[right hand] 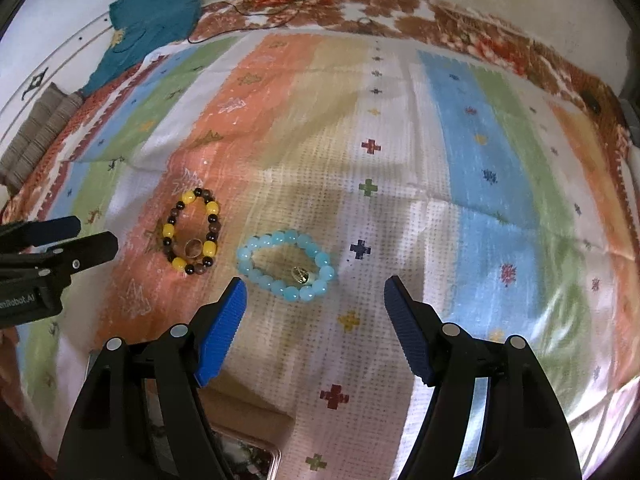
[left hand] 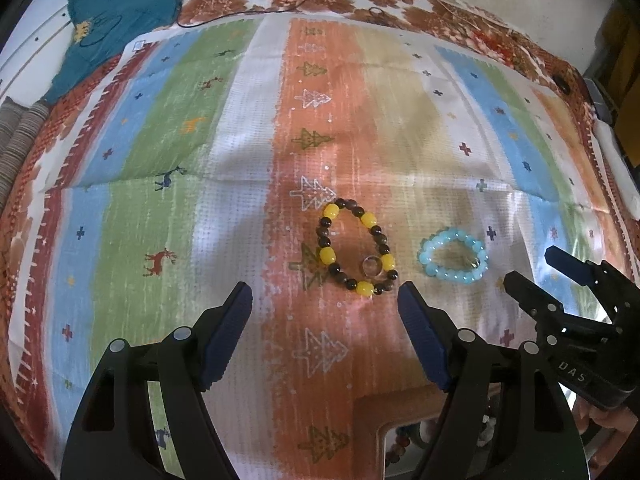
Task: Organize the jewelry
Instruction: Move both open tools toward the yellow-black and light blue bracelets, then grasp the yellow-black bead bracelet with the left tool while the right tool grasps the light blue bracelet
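A bracelet of yellow and dark brown beads [left hand: 332,236] lies on the striped cloth, with a small ring [left hand: 372,266] inside its loop; they also show in the right wrist view, the bracelet [right hand: 208,208] and the ring [right hand: 193,247]. A light blue bead bracelet [left hand: 430,250] lies to its right with a small gold ring [left hand: 473,261] inside, and shows again in the right wrist view [right hand: 256,272] with the gold ring [right hand: 300,275]. My left gripper [left hand: 325,300] is open and empty just short of the yellow bracelet. My right gripper [right hand: 314,292] is open and empty just short of the blue bracelet.
A jewelry box [left hand: 400,436] with beads inside sits below the grippers at the near edge; it shows in the right wrist view too [right hand: 248,456]. A teal garment [left hand: 120,12] lies at the far left. A black cable [left hand: 256,4] runs along the far edge.
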A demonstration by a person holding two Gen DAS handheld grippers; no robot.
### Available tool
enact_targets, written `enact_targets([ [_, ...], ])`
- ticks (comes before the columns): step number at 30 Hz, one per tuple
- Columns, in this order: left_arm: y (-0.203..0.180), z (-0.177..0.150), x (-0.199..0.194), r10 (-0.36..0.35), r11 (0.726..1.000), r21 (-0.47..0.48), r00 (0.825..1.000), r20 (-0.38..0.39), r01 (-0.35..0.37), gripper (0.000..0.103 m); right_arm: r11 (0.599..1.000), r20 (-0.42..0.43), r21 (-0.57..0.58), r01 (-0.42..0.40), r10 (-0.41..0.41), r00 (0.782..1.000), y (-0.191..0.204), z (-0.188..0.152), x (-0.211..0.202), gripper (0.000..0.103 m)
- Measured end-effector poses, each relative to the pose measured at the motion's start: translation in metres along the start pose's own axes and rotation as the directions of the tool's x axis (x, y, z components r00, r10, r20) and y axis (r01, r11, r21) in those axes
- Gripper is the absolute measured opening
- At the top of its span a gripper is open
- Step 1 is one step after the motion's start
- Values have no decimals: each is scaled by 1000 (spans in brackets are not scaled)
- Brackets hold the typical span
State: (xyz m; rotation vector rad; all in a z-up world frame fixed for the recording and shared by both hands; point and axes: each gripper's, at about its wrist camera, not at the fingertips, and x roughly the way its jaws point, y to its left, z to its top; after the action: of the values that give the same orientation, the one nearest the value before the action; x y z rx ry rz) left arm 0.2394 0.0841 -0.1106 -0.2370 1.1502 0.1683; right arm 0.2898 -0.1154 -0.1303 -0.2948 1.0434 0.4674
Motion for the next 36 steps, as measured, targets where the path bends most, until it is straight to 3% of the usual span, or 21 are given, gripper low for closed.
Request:
enact_targets([
  [24,6,20,45,17,1000,16,999,-40,-16,74,999,-43,-44,18,-20,999,8,16,45,71],
  [30,3,27,57,24,999,34,999,-46,-22,72,997,-71,-73,24,-29,997,11,18,63,71],
  [36,1,26,76,48,998,51,996,-71,-45,61,997,-86,-75,29,-35,996,10,21,74,71],
])
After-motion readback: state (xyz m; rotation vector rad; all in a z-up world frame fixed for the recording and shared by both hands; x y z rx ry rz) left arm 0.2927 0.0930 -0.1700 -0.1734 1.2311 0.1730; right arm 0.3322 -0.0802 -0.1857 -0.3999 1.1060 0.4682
